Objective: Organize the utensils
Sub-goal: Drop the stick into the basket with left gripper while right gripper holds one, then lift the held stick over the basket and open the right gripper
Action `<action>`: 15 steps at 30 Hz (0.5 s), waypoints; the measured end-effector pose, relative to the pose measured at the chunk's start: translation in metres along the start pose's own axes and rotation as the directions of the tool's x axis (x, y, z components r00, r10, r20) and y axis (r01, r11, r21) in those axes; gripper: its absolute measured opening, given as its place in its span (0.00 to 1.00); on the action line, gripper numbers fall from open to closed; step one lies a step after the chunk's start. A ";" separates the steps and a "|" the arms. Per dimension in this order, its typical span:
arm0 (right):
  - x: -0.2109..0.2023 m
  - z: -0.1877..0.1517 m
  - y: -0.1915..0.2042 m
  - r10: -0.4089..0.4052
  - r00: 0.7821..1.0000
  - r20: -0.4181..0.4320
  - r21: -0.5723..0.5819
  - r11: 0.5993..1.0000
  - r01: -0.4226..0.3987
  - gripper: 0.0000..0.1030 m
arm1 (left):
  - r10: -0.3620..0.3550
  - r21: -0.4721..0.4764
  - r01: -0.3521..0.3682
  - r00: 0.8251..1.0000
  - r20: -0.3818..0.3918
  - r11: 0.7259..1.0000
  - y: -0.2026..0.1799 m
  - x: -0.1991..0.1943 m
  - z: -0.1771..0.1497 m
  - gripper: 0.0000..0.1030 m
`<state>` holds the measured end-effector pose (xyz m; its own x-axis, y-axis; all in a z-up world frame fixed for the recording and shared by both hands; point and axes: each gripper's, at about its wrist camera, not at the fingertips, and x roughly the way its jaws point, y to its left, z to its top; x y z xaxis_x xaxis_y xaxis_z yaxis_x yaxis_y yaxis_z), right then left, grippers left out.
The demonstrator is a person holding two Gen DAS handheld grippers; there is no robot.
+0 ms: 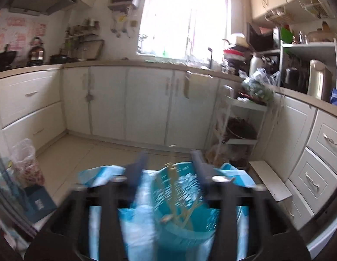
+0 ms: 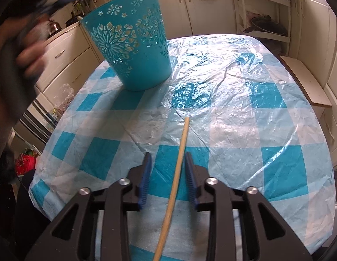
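Note:
A turquoise cut-out basket (image 2: pixel 133 50) stands at the far left of a table under a blue-and-white checked plastic cloth (image 2: pixel 233 100). In the blurred left wrist view the basket (image 1: pixel 181 198) sits right under my left gripper (image 1: pixel 168 158), whose jaws stand open and apart from anything; several wooden sticks (image 1: pixel 175 191) lean inside the basket. My right gripper (image 2: pixel 168 169) is low over the near side of the table. A single wooden chopstick (image 2: pixel 181 148) lies between its blue pads (image 2: pixel 145 178) with a gap on both sides, so it is open.
A person's blurred hand (image 2: pixel 31 58) holds the left gripper beside the basket. White kitchen cabinets (image 1: pixel 107 102) ring the room. A white rack with pans (image 1: pixel 240 130) and a low white bench (image 2: pixel 305 80) stand past the table's far right edge. A plastic bag (image 1: pixel 24 161) sits on the floor at left.

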<state>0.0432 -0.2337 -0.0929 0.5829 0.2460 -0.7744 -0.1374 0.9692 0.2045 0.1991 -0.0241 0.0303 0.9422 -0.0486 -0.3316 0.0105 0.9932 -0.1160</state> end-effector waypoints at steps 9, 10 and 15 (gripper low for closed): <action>0.004 0.004 0.006 -0.100 0.995 0.027 -0.019 0.995 0.101 0.36 | 0.072 -0.065 -0.079 0.992 -0.106 0.995 0.066 -0.095 -0.061 0.79; 0.007 0.004 0.012 -0.132 0.991 0.026 -0.058 0.989 0.133 0.35 | 0.071 -0.077 -0.081 0.989 -0.131 0.994 0.073 -0.099 -0.069 0.79; 0.010 0.003 0.024 -0.216 0.976 0.020 -0.140 0.966 0.217 0.25 | 0.066 -0.086 -0.085 0.977 -0.205 0.993 0.093 -0.116 -0.100 0.79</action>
<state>0.0480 -0.2081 -0.0944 0.6148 0.0302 -0.7881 -0.1185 0.9915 -0.0544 0.0571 0.0637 -0.0359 0.8523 -0.0037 -0.5231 -0.0985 0.9810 -0.1674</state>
